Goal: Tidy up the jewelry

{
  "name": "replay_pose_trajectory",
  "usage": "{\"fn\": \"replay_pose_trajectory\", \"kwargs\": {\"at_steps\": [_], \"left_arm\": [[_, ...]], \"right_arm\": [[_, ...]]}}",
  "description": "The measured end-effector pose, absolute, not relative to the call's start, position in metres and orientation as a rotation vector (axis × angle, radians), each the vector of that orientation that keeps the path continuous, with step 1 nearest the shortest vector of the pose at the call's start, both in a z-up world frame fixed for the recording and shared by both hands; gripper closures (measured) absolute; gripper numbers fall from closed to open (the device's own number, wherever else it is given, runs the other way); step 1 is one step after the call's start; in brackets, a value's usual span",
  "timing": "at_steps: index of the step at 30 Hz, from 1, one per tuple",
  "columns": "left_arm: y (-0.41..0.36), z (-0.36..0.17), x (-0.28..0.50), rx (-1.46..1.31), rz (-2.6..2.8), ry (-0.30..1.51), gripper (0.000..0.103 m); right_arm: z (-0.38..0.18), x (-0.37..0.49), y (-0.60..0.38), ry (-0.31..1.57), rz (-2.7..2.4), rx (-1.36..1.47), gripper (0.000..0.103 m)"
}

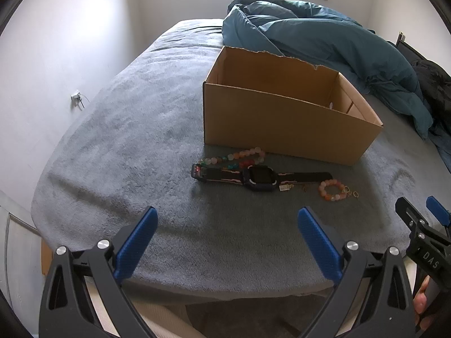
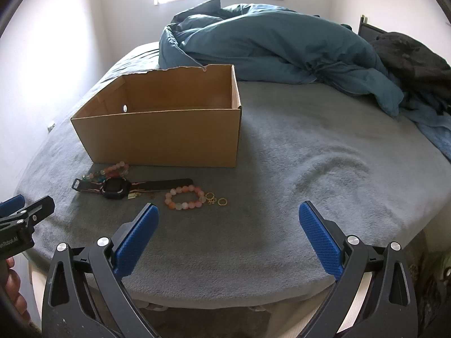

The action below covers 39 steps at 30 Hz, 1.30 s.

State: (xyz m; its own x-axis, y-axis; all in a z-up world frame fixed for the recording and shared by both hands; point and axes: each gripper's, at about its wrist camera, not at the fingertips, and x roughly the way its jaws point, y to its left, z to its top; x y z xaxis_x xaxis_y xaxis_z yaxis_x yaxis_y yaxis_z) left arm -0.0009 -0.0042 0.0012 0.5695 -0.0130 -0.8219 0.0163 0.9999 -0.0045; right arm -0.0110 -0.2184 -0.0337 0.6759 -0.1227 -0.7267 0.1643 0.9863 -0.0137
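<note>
- Both grippers spread wide, nothing between the fingers: left gripper (image 1: 227, 239) and right gripper (image 2: 229, 235) hang over the near edge of the bed (image 2: 282, 169), tilted down toward it, touching nothing.
- Blue finger pads (image 1: 135, 242) carry a fine knurled texture; black plastic arms with silver bolts behind them.
- Progress: looks like the very start. Every piece lies loose on the blanket; cardboard box (image 2: 169, 138) shows only bare walls inside, floor not visible, so cannot confirm it is empty.
- Left to do, by my read: pick up each piece and drop it in the box.
- Jewelry sits in a rough row just in front of the box's near wall, well ahead of both grippers.
- Multicolour bead strand (image 1: 234, 157): matte round beads, pink, green, red; lies closest to the box, partly under the watch strap.
- Watch (image 1: 258, 178): dark chunky square case, black strap with pink trim, laid out flat and straight.
- Pink-orange bead bracelet (image 2: 184, 198): closed loop of frosted round beads, just beside the strap's end.
- Small gold rings (image 2: 217, 198): thin metal hoops, touching or almost touching the bracelet; a fine gold chain bit near the watch, too small to read.
- Blanket is grey, fuzzy, soft; thin rings may sink into the pile.
- Box: plain brown corrugated card, open top, torn back rim.
- Rumpled teal duvet (image 2: 267, 45) behind the box.
</note>
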Motion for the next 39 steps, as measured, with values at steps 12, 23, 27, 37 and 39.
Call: {"fn": "replay_pose_trajectory", "kwargs": {"at_steps": [12, 23, 27, 37, 39], "left_arm": [[-0.005, -0.004, -0.001, 0.011, -0.016, 0.983, 0.006], [-0.004, -0.005, -0.001, 0.013, -0.010, 0.985, 0.006], [0.000, -0.005, -0.001, 0.016, -0.002, 0.980, 0.006], [0.009, -0.005, 0.000, 0.014, 0.023, 0.975, 0.006], [0.009, -0.005, 0.000, 0.017, 0.027, 0.973, 0.006]], "right_arm": [[-0.034, -0.011, -0.221, 0.816, -0.164, 0.064, 0.008], [-0.034, -0.011, -0.221, 0.815, -0.167, 0.061, 0.008], [-0.033, -0.011, -0.222, 0.812, -0.177, 0.054, 0.008], [-0.034, -0.008, -0.228, 0.813, -0.204, 0.057, 0.008], [-0.034, -0.009, -0.229, 0.812, -0.206, 0.056, 0.008]]}}
